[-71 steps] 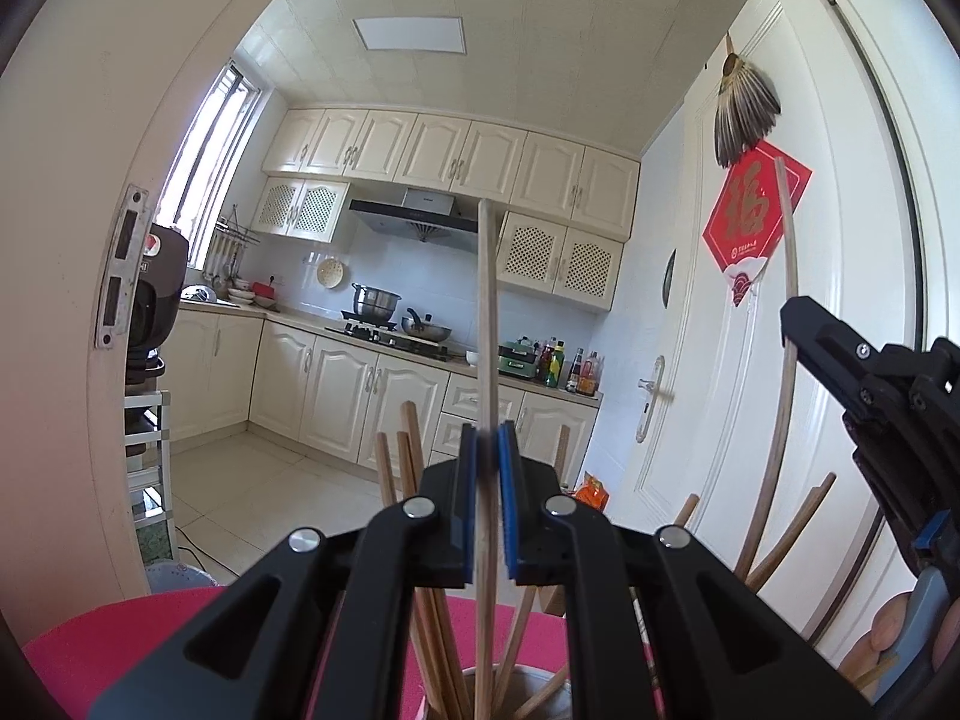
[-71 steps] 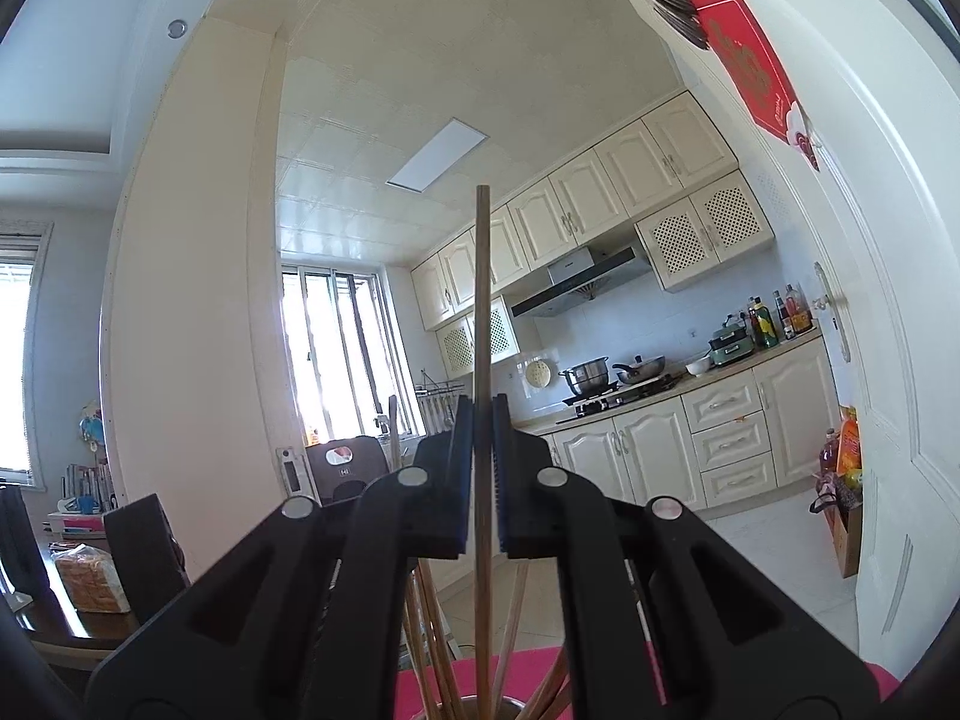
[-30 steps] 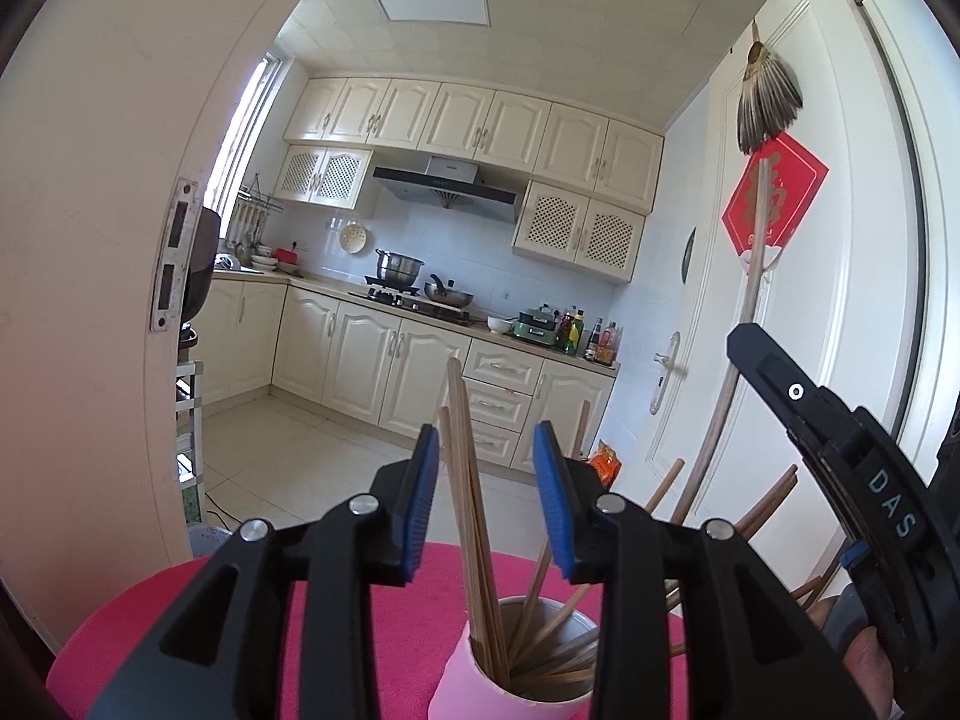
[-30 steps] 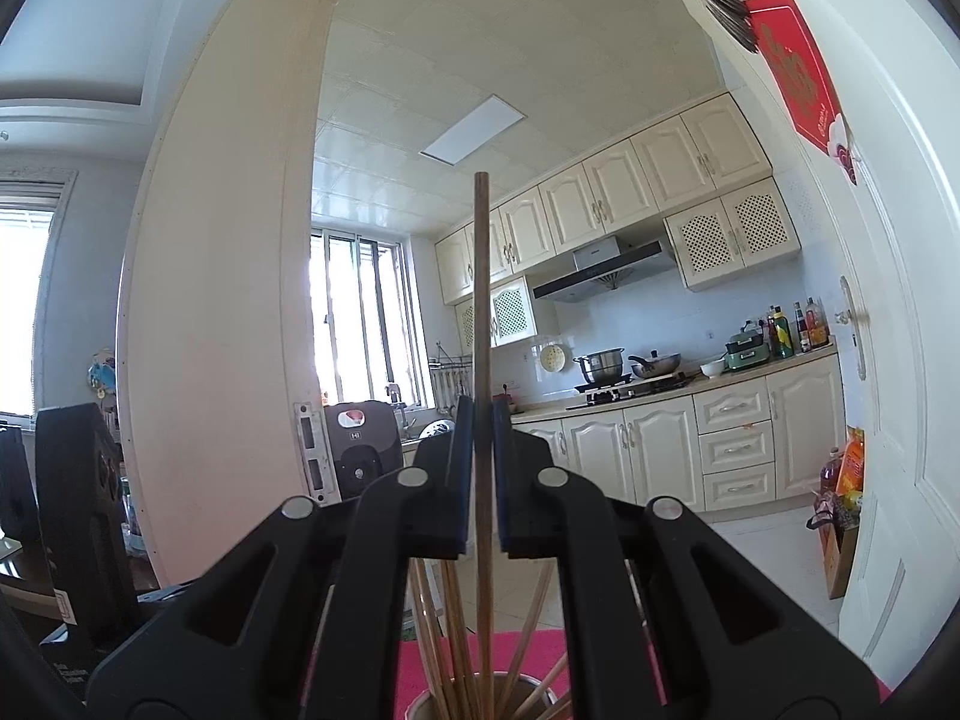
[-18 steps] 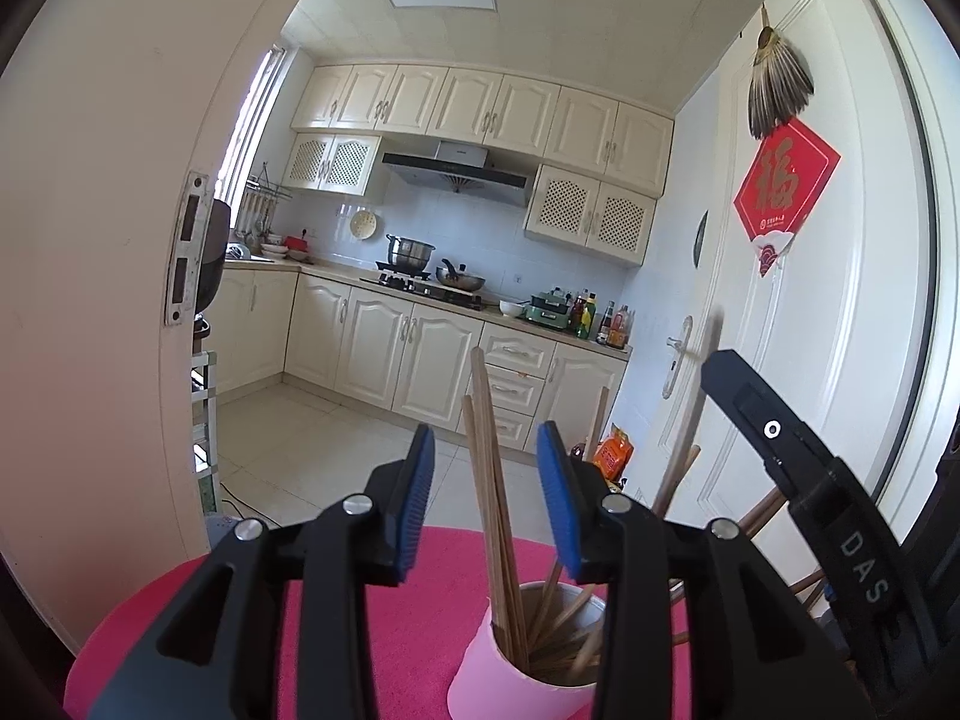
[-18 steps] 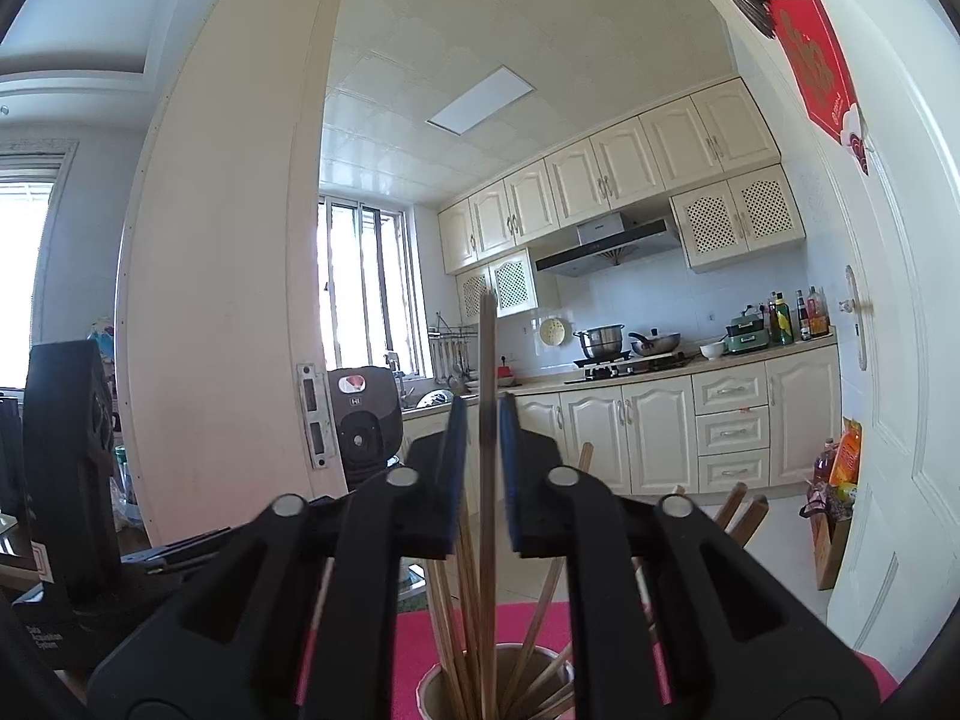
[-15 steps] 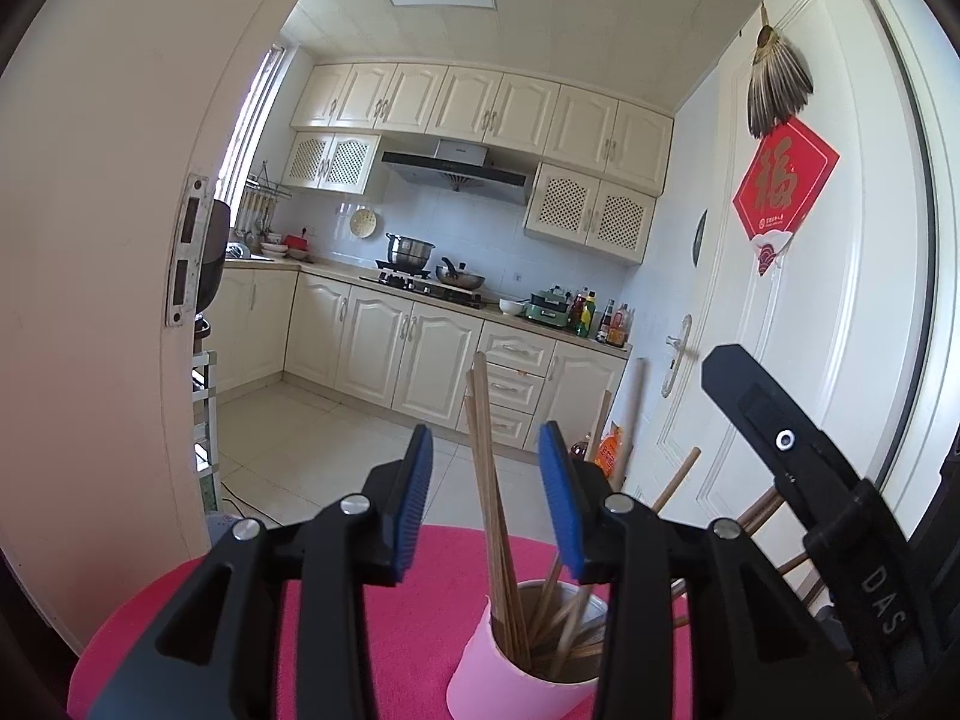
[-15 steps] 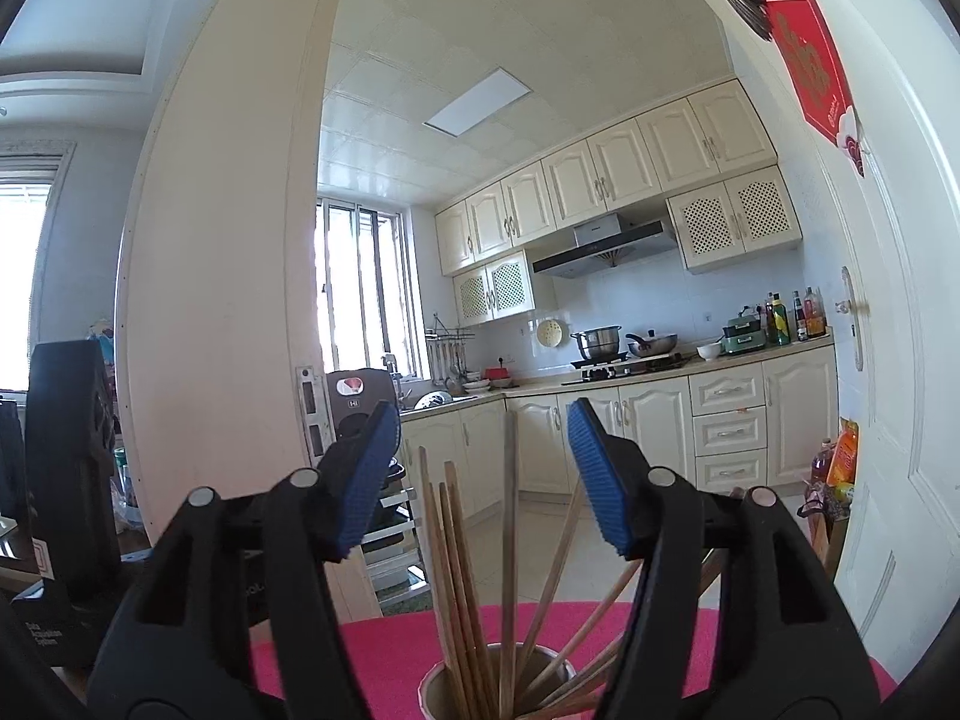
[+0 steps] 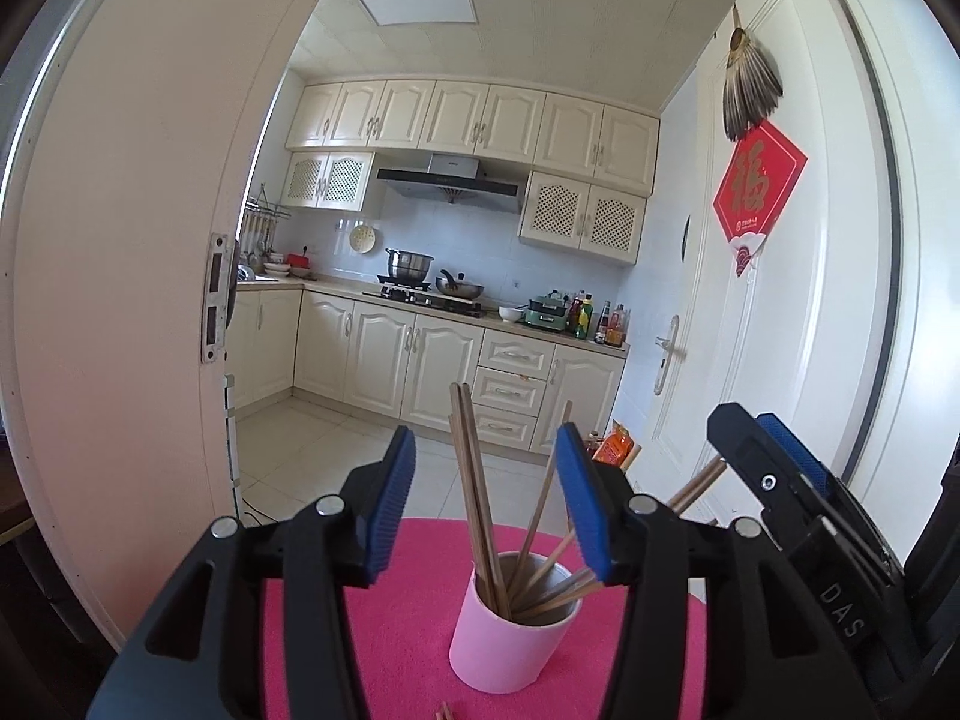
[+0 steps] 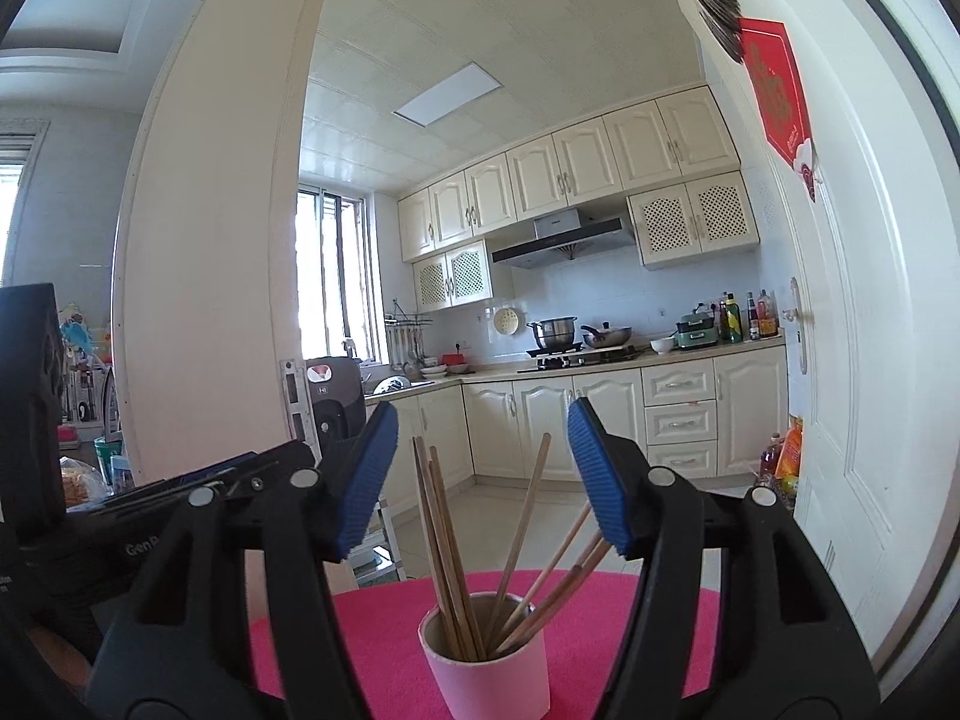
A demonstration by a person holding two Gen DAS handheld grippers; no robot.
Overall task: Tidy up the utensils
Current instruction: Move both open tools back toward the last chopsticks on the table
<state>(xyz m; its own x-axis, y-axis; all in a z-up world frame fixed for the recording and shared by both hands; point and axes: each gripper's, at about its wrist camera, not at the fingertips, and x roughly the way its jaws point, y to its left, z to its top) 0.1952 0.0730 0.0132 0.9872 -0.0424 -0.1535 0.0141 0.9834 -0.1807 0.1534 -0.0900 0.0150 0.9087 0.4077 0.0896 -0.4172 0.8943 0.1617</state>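
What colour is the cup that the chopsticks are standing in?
Pale pink cup, seen best in the left wrist view, standing on a bright pink mat.

The cup [image 9: 503, 648] hid the lower ends of the chopsticks [image 9: 474, 492]. The frame's bottom edge cut off the loose sticks [image 9: 445, 711] on the mat [image 9: 390, 630]. The counter bottles' [image 9: 600, 321] labels were too small to read.

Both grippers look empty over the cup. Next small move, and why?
Probably bring the left gripper down toward the loose chopstick tip showing at the bottom edge of its view, on the pink mat. The other chopsticks stand in the cup; the left's jaws are opening, the right gripper is open, and neither holds anything.
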